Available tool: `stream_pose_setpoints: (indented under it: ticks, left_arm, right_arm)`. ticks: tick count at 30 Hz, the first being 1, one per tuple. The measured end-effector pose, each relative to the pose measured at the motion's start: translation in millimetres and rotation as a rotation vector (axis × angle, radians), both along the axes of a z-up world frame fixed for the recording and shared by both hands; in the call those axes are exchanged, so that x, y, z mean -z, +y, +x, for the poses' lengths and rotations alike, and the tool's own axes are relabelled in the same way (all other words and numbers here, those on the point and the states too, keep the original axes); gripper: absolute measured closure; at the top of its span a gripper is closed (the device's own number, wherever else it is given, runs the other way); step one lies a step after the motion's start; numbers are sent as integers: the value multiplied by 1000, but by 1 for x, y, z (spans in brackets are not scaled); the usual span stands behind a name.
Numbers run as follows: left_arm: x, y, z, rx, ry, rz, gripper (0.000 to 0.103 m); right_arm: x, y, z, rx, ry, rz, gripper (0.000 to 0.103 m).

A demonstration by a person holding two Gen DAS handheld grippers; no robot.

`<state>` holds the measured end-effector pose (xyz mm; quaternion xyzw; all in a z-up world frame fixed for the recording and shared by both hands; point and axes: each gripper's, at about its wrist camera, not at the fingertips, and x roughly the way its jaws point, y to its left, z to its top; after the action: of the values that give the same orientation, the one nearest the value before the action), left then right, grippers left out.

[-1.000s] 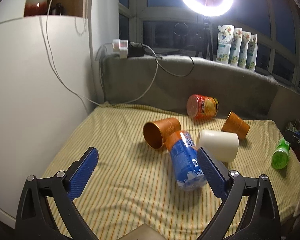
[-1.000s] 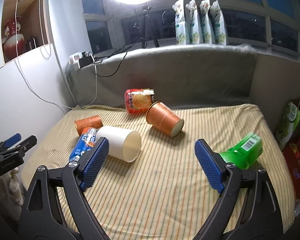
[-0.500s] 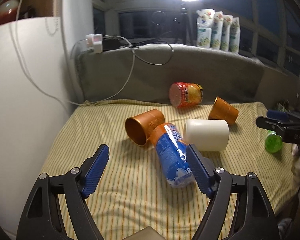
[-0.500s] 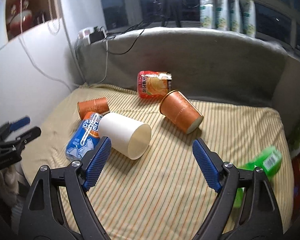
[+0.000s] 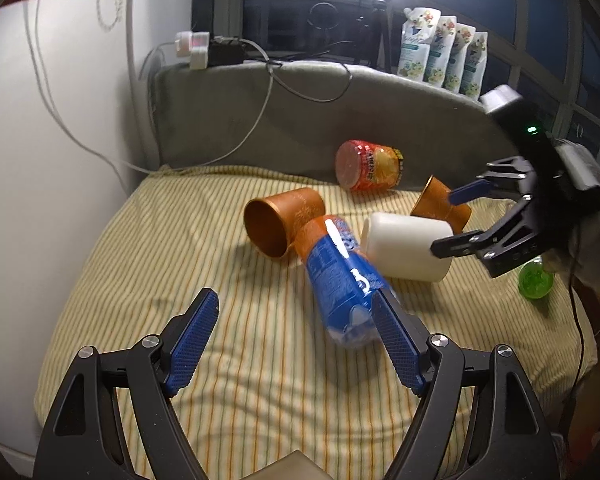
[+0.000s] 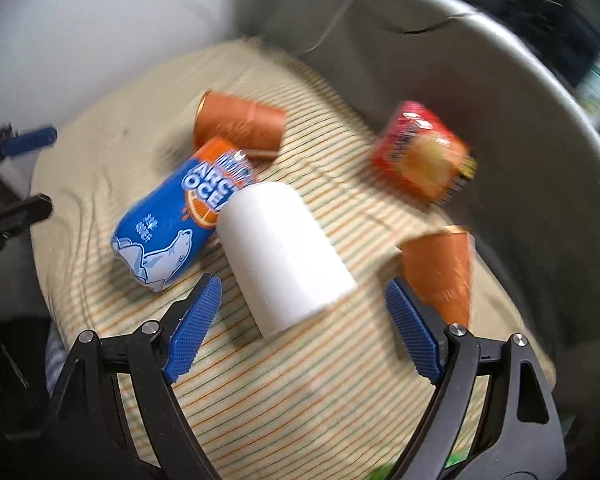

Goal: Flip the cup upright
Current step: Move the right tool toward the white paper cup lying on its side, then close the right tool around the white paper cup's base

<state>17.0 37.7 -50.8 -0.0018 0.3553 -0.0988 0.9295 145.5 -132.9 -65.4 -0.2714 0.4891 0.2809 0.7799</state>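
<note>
A white cup [image 5: 406, 246] [image 6: 284, 256] lies on its side on the striped cushion. Two copper cups also lie tipped over: one [image 5: 282, 226] [image 6: 238, 126] at the left, one [image 5: 440, 204] [image 6: 440, 276] at the right. My right gripper [image 6: 302, 326] is open and hovers just above the white cup, its jaws wider than the cup; it also shows in the left wrist view [image 5: 448, 222], tilted down over the cup's open end. My left gripper [image 5: 294, 342] is open and empty, low over the cushion near a blue bottle.
A blue bottle [image 5: 342, 280] [image 6: 180, 216] lies against the white cup and left copper cup. A red snack can [image 5: 370, 166] [image 6: 422, 168] lies by the grey backrest [image 5: 320, 120]. A green bottle [image 5: 536, 278] lies at the cushion's right edge. A white wall [image 5: 52, 140] stands left.
My right gripper has swung in from the right edge and tipped downward over the white cup. The left gripper has barely shifted. The cups have not moved.
</note>
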Motion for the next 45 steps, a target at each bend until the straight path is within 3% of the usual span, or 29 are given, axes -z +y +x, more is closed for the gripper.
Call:
stream_pose_setpoints:
  ticks: [9,14,17,23,31,38,45]
  left_arm:
    - [6,25,-2,-70,26,-3,24]
    - [10,30,1,-82,34,-7,24]
    - [10,31,3,-92,33,-6,24]
    - [13,35,8,-102,50,-16,24]
    - [14,23,3,-28,56,35,24]
    - [12,3,-3,56,65,57,24]
    - [10,-20,-8,146,74,94,24]
  right_arm:
    - [39,34,19,-143,81,-192,16]
    - [52,40,23,-180,111,-235,16]
    - [58,40,21,-202,106,-260,23]
    - [49,37,8,-229,77,-263,24]
    - [25,28,-44,-340,43,-295,25]
    - [35,19,-90,-435,56,-337,26]
    - [40,11,-109,-436,96,-302,26]
